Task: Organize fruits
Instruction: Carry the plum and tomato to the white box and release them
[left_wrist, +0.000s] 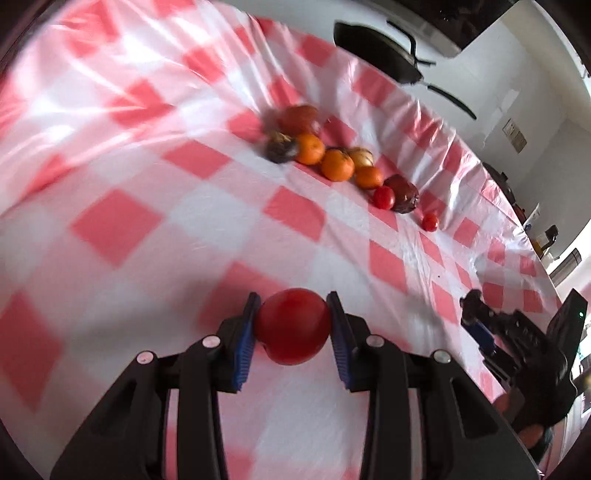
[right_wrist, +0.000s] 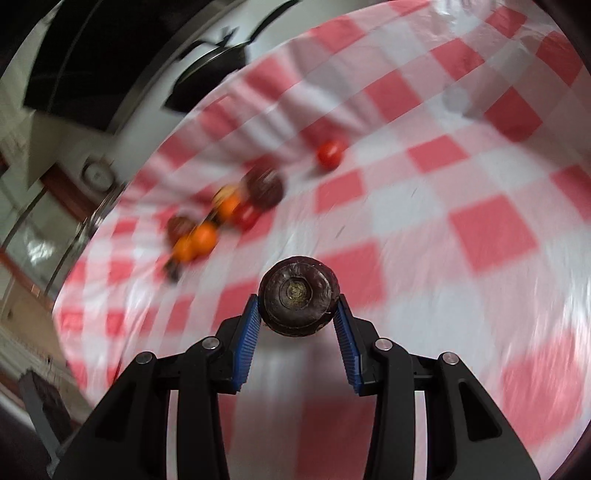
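My left gripper (left_wrist: 292, 314) is shut on a red tomato (left_wrist: 292, 326), held above the red-and-white checked tablecloth (left_wrist: 147, 184). My right gripper (right_wrist: 299, 314) is shut on a dark purple round fruit (right_wrist: 299, 295), its stem scar facing the camera. Far ahead in the left wrist view lies a row of fruit: oranges (left_wrist: 337, 165), dark fruits (left_wrist: 402, 194), small red tomatoes (left_wrist: 383, 197). The right wrist view shows the same cluster blurred at left, with oranges (right_wrist: 204, 238), a dark fruit (right_wrist: 264, 186) and a lone small tomato (right_wrist: 329, 154). The right gripper (left_wrist: 476, 314) also appears at the left view's right edge.
A black frying pan (left_wrist: 376, 48) sits beyond the table's far edge in the left wrist view, against a white wall. Kitchen items (left_wrist: 546, 236) stand past the table's right side. A wide stretch of tablecloth (right_wrist: 461, 221) lies to the right of the fruit row.
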